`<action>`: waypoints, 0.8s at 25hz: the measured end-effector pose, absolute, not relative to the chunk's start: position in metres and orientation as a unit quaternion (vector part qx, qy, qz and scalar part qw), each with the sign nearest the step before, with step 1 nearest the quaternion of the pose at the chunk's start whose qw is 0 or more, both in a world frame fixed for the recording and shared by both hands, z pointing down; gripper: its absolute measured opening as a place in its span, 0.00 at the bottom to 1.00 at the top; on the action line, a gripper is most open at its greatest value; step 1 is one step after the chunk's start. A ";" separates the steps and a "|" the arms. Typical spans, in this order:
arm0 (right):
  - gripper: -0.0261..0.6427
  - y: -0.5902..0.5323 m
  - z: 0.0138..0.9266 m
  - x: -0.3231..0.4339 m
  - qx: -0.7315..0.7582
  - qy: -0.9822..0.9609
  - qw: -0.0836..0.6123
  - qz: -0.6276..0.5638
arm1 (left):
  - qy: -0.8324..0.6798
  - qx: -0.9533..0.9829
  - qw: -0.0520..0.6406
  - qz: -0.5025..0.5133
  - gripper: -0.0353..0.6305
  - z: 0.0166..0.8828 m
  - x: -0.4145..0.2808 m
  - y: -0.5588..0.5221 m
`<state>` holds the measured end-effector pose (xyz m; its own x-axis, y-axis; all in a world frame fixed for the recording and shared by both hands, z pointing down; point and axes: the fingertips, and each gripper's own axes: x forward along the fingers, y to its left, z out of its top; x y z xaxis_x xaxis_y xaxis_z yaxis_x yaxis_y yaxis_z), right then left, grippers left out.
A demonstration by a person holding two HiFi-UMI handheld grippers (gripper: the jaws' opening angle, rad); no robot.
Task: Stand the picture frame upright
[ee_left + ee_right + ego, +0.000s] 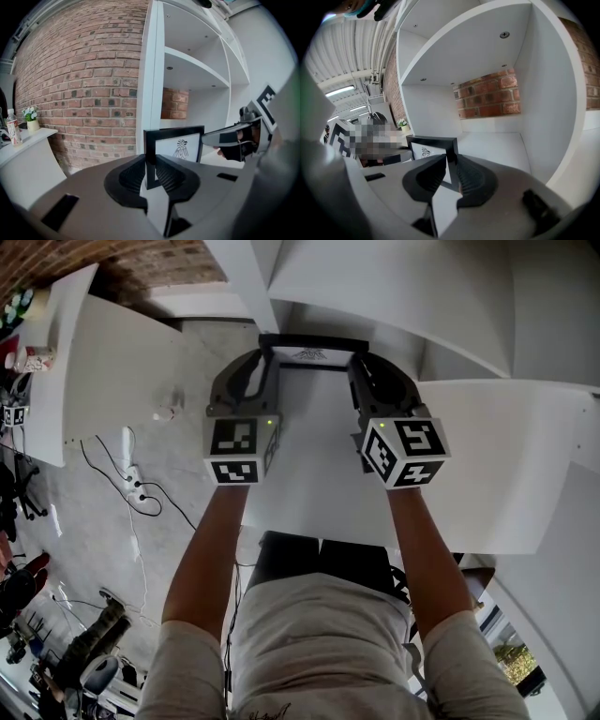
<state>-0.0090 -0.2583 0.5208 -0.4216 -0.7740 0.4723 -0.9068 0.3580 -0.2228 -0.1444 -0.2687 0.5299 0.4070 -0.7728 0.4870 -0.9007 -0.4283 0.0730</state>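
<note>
The picture frame (151, 140) has a slim black border around a white sheet that carries a small dark emblem, too small to read. It stands upright on the white shelf (487, 456), in the open compartment backed by a brick wall (487, 96). The left gripper (151, 171) is clamped on the frame's left upright, its ribbed pads pressed to both faces. The right gripper (449, 174) is clamped the same way on the right upright. From the head view only the top rail and a strip of the sheet show between the two grippers. The frame's bottom edge and its footing on the shelf are hidden behind the gripper bodies in every view, and its back cannot be seen.
</note>
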 end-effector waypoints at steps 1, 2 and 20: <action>0.16 -0.258 0.521 -0.009 0.518 -0.811 0.145 0.230 | -0.509 0.822 0.164 0.195 0.16 0.530 -0.144 -0.269; 0.16 -0.258 0.521 -0.009 0.517 -0.811 0.145 0.230 | -0.508 0.822 0.165 0.196 0.16 0.530 -0.144 -0.268; 0.17 -0.256 0.518 -0.010 0.518 -0.811 0.152 0.227 | -0.509 0.822 0.159 0.202 0.21 0.525 -0.146 -0.267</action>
